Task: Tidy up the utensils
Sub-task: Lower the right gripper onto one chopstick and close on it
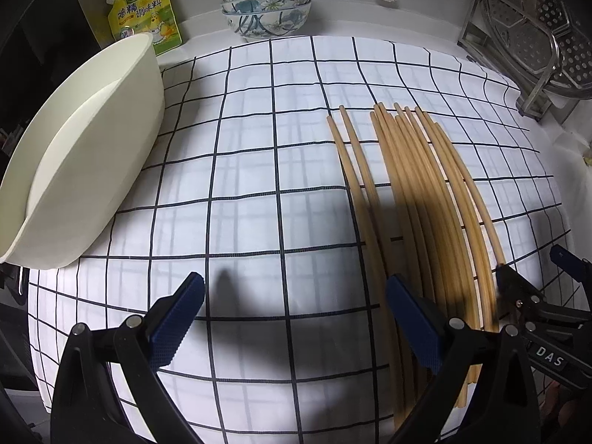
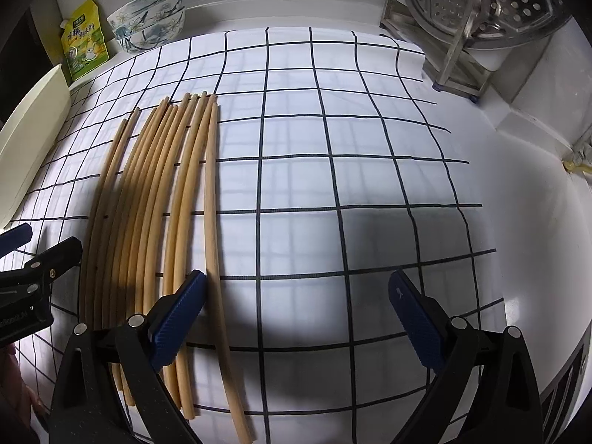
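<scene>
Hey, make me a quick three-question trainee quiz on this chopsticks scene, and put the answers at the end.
1. True or false: the chopsticks lie loose on the checked cloth.
2. Multiple choice: what stands at the back next to the yellow pouch? A) a kettle B) stacked bowls C) a pan
3. Fill in: both the left gripper and the right gripper are ____.

Key: 1 true; 2 B; 3 open, neither gripping anything.
</scene>
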Available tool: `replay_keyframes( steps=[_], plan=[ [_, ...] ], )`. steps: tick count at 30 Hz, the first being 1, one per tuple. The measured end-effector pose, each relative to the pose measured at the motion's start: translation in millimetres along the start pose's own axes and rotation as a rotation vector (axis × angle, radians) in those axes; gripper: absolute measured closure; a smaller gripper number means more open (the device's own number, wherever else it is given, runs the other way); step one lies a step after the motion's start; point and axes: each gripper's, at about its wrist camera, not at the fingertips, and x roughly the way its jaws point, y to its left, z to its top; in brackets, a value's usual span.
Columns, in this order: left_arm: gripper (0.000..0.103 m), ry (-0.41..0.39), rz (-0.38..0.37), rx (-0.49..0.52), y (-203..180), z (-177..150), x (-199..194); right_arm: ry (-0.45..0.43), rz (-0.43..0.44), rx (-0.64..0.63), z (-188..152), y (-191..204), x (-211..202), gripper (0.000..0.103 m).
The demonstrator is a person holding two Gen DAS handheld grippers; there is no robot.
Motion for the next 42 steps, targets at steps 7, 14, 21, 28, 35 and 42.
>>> replay_keyframes(
  steps=[7,14,21,28,35,42],
  plan=[
    [0.006,-0.014,0.021,0.000,0,-2,-1,-0.008,0.002,0.002,-2,-1,-1,0.009],
    [0.006,0.018,0.027,0.022,-6,-8,2,-0.013,0.007,0.001,0,0,-1,0.009],
    [0.006,0.005,0.029,-0.006,-2,-5,4,-0.032,0.006,-0.021,1,3,-1,0.009],
    [0.009,-0.005,0.022,-0.027,-1,5,8,-0.065,0.009,-0.063,3,10,1,0.011],
    [0.049,-0.016,-0.048,0.011,-12,8,3,-0.062,0.086,-0.107,6,21,-2,0.046],
    [0.091,-0.013,-0.077,0.069,-26,7,-1,-0.048,0.108,-0.124,9,26,-5,0.092]
  ],
)
